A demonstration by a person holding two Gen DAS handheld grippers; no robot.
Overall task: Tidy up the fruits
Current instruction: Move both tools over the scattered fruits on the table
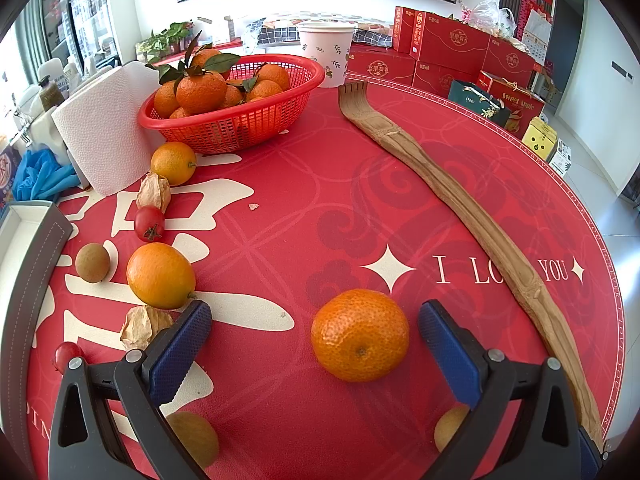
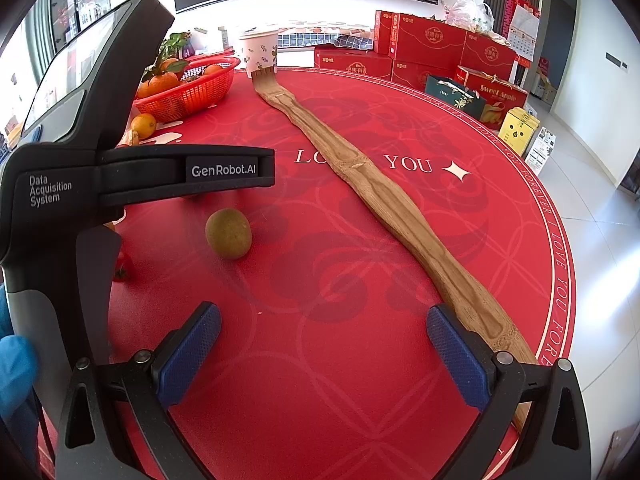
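A mandarin (image 1: 360,334) lies on the red tablecloth between the fingers of my left gripper (image 1: 315,314), which is open and not touching it. A red basket (image 1: 224,132) at the back left holds several leafy mandarins. Along the left runs a row of loose fruit: an orange (image 1: 173,162), a cherry tomato (image 1: 149,223), a brown round fruit (image 1: 92,262) and a bigger orange (image 1: 160,275). My right gripper (image 2: 324,314) is open over bare cloth with nothing in it. A green-brown fruit (image 2: 228,233) lies ahead of it to the left.
A long wooden back scratcher (image 1: 460,208) lies diagonally across the table's right side, beside my right gripper's right finger. A paper towel roll (image 1: 104,128), a paper cup (image 1: 326,52) and a grey box (image 1: 32,248) stand around the table's edge. Red gift boxes (image 1: 440,52) sit beyond.
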